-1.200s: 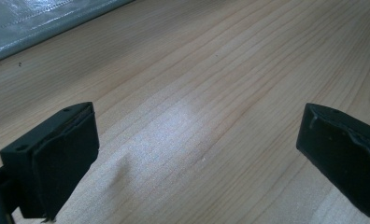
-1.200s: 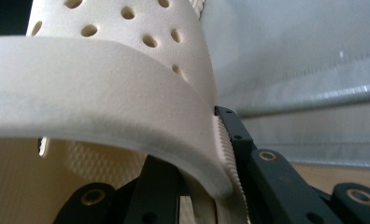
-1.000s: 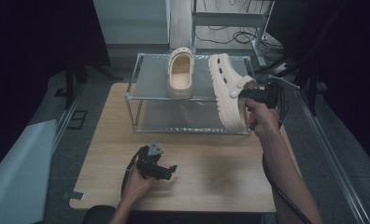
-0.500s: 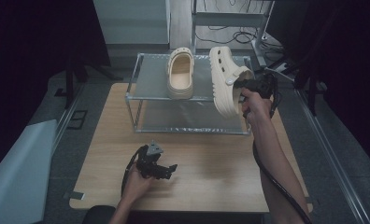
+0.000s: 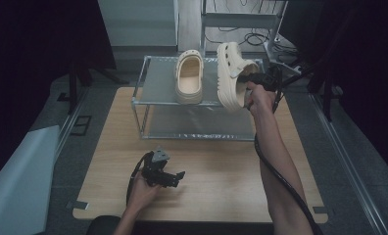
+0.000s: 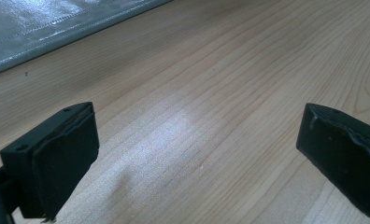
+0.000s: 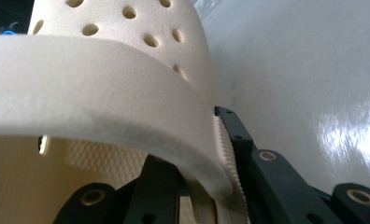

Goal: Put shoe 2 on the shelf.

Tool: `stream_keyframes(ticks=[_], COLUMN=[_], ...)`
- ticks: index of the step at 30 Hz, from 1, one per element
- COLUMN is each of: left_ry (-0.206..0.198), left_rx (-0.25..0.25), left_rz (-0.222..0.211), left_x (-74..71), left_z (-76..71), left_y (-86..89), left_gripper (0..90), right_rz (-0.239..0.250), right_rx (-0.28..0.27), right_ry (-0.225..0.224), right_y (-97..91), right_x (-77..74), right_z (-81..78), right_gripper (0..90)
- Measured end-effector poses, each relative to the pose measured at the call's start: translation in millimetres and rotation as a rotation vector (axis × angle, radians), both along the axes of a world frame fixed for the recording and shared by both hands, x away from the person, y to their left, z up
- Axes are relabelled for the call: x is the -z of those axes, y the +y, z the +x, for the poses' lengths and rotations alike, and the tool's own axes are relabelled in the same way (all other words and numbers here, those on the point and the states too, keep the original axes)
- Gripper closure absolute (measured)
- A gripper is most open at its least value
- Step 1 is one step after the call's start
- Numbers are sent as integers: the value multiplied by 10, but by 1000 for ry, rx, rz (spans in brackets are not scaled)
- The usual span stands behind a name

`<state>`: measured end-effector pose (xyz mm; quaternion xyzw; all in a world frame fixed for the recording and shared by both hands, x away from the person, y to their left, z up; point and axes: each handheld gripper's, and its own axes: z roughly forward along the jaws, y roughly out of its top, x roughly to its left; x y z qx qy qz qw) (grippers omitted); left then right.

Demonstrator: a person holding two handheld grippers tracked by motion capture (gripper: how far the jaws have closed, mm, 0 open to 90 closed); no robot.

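The right gripper (image 5: 251,80) has its fingers clamped on the side wall of a cream perforated foam clog (image 5: 232,73) (tipped on edge) above the metal shelf rack (image 5: 157,93). The left gripper (image 5: 163,175) rests on the pale wooden worktop (image 5: 221,171), fingers wide apart and holding nothing.

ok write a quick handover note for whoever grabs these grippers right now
Right gripper: shut on the side wall of the held clog, tipped on its side over the right end of the rack top shelf.
Left gripper: jaws open, holding nothing, low over the wooden table.
Done: the other clog lies sole-down on the top shelf.
Left: set the held clog flat beside it, then release.
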<state>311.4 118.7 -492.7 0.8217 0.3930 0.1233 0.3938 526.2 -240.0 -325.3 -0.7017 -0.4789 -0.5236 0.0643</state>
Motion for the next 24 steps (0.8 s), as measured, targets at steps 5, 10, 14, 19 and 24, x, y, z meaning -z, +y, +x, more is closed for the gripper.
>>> stream_keyframes(ticks=[5,10,14,19,24], left_ry=[5,7,8,7,11], left_rx=[1,4,5,6,13], left_rz=[1,-1,1,1,3], left_x=[12,25,25,20,24], left_z=[6,12,12,12,8], left_y=[-2,-12,-12,-8,-29], left_gripper=[0,0,0,0,0], right_rz=[-44,-94,-111,-135,-134], right_rx=[39,60,71,71,56], right_ry=[-5,-13,-7,-28,-43], right_y=[41,70,96,158,204], right_x=[-48,-65,-29,-12,-25], right_z=[116,212,264,278,280], right_gripper=[784,784,769,702,613])
